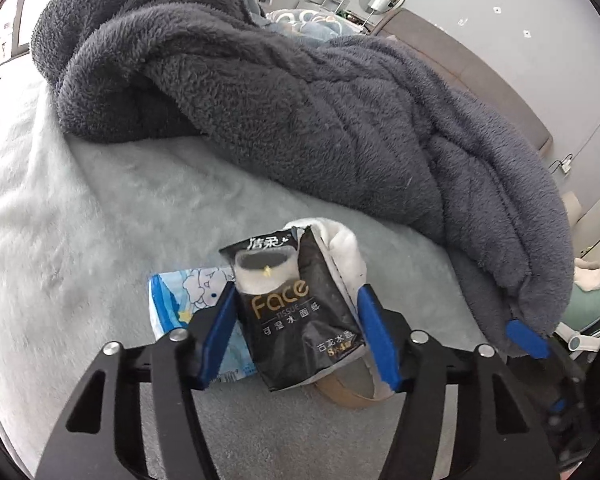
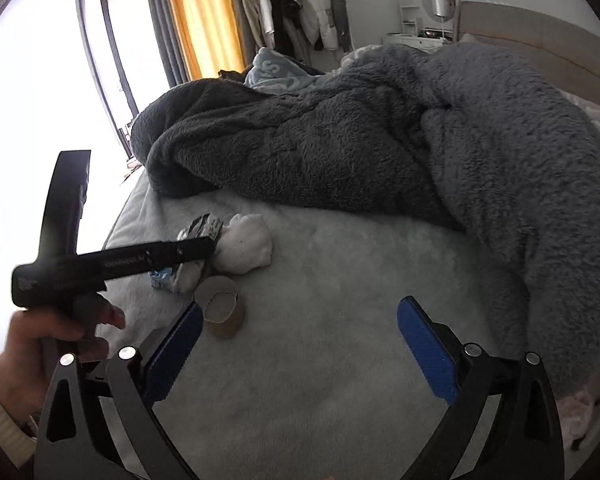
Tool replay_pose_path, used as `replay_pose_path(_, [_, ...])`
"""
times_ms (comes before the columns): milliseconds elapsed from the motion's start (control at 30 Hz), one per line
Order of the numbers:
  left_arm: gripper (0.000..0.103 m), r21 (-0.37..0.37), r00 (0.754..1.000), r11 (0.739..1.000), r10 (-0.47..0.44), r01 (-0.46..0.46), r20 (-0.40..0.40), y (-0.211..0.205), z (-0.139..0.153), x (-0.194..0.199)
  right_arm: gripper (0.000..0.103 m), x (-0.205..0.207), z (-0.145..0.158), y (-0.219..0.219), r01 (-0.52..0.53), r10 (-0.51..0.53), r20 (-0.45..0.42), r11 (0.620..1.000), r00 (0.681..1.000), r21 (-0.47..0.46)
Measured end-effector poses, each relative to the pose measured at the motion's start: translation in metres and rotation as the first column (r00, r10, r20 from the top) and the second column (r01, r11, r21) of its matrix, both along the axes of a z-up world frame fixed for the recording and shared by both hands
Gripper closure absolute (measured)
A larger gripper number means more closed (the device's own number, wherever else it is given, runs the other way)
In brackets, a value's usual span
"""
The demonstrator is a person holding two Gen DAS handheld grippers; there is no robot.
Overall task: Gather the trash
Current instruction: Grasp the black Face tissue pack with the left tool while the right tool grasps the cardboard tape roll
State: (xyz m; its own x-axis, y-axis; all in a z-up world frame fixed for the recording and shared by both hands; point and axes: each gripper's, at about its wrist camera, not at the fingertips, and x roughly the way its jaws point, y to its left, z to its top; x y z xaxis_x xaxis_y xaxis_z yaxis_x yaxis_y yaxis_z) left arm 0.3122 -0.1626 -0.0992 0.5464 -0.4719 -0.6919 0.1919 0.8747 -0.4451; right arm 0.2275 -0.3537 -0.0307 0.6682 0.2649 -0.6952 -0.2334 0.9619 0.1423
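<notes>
Left gripper (image 1: 296,336) straddles the black pack (image 1: 300,312), bottom centre, jaws closing to lift it; contact unclear. Right gripper (image 2: 300,352) apart, empty, beside the tube (image 2: 222,312), likely next.

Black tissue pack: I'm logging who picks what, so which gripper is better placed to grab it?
Left. The left gripper already has the black tissue pack between its blue pads, while the right gripper stands open over bare bedding, nearer the cardboard tube.

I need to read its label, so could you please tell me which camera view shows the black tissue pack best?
The left wrist view: the black tissue pack faces the camera, print legible. The right wrist view shows only a crumpled sliver.
</notes>
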Motion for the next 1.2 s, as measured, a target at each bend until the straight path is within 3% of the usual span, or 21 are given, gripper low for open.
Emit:
replay_pose_path(233, [0.042,0.012,0.992,1.000,0.011,-0.013,0.124,0.015,0.025,-0.019,0.005,0.003,-0.012,0.022,-0.075,0.075,0.009,0.996,0.997,-0.049])
replay_pose_path(500, [0.042,0.076,0.957,0.996,0.020,-0.044,0.289,0.039,0.060,-0.049,0.007,0.018,-0.027,0.057,-0.140,0.139,-0.023,0.989,0.990,-0.054])
replay_pose_path(700, [0.042,0.071,0.926,0.994,0.048,-0.080,0.374,0.062,0.077,-0.068,0.028,0.036,-0.045,0.073,-0.146,0.140,-0.076,0.987,0.987,-0.069])
replay_pose_path(967, [0.042,0.068,0.916,0.990,0.089,-0.126,0.392,0.097,0.086,-0.084,0.060,0.045,-0.060,0.079,-0.139,0.131,-0.113,0.988,0.985,-0.061])
replay_pose_path(1200, [0.042,0.119,0.906,0.978,0.110,-0.172,0.409,0.125,0.083,-0.109,0.060,0.034,-0.040,0.078,-0.102,0.102,-0.093,0.995,0.990,0.009])
